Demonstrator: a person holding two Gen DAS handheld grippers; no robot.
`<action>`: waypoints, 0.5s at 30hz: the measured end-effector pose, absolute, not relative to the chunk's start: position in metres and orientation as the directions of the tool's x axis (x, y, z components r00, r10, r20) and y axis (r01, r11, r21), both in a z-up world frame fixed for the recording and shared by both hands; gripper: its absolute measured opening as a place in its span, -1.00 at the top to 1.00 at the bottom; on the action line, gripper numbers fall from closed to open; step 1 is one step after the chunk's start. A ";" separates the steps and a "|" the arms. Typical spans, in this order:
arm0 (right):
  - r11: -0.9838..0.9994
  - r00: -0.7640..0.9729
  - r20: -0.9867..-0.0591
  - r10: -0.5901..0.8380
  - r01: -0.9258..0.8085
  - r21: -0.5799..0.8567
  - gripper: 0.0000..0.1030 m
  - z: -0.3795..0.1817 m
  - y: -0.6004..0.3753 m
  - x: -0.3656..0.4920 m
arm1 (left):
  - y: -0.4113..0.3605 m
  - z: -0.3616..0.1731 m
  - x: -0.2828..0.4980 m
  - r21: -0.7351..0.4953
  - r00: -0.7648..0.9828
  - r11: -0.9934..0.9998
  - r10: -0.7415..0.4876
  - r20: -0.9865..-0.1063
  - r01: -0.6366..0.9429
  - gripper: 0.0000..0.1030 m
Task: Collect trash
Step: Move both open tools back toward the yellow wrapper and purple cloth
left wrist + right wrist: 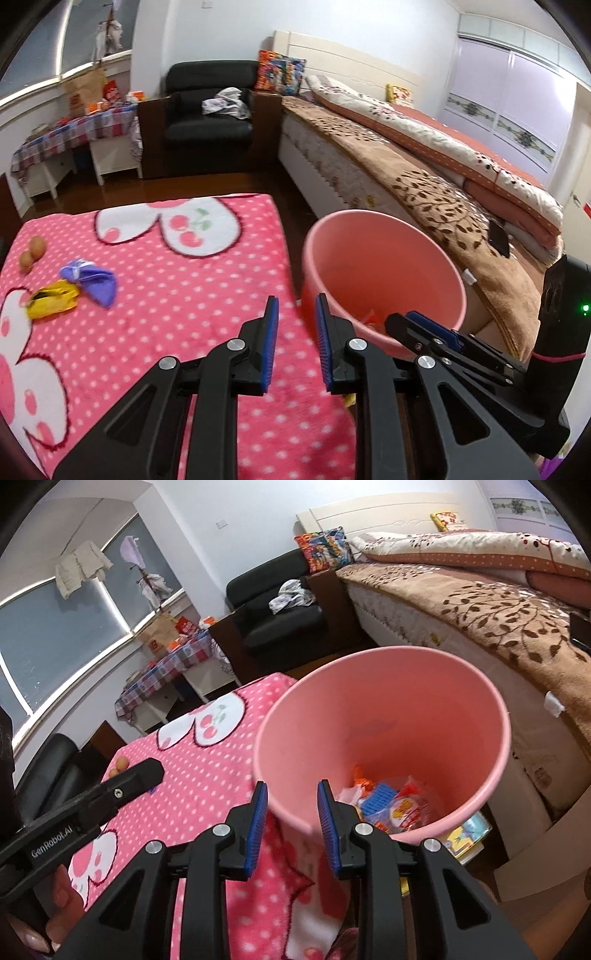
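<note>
A pink bin (384, 258) stands beside a table covered with a pink dotted blanket (177, 295). On the blanket's left lie a yellow wrapper (51, 297), a purple wrapper (92, 278) and two small brown round items (33, 251). My left gripper (295, 314) is open and empty above the blanket's right edge, next to the bin. My right gripper (291, 805) is open and empty over the near rim of the bin (384, 686). Several wrappers (388, 805) lie in the bin's bottom. The right gripper also shows in the left wrist view (428, 328).
A bed (424, 155) with a brown leaf-pattern cover runs along the right, close behind the bin. A black armchair (210, 110) and a cluttered checked-cloth side table (74, 129) stand at the back. Dark wooden floor lies between them.
</note>
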State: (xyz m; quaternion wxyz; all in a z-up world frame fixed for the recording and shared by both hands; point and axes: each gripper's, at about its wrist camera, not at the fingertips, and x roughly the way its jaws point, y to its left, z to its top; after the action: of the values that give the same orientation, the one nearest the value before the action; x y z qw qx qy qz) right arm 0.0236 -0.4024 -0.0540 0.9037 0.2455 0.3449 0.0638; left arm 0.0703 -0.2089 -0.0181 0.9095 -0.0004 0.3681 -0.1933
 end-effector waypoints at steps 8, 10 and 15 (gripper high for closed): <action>0.871 0.756 -0.582 0.299 0.033 0.491 0.47 -0.047 -0.390 0.022 | -0.180 -0.019 0.062 -0.155 0.655 0.943 -0.317 -0.686 0.295 0.61; 0.872 0.758 -0.580 0.300 0.029 0.488 0.47 -0.044 -0.387 0.020 | -0.174 -0.019 0.059 -0.167 0.651 0.944 -0.319 -0.689 0.285 0.61; 0.876 0.757 -0.578 0.305 0.016 0.482 0.46 -0.035 -0.375 0.011 | -0.165 -0.017 0.049 -0.199 0.642 0.939 -0.338 -0.689 0.281 0.61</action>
State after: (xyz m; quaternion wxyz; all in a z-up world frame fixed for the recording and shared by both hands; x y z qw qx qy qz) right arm 0.0106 -0.3751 -0.0355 0.9070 0.2359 0.3396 0.0796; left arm 0.0493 -0.1654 -0.0172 0.9052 -0.0366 0.3873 -0.1708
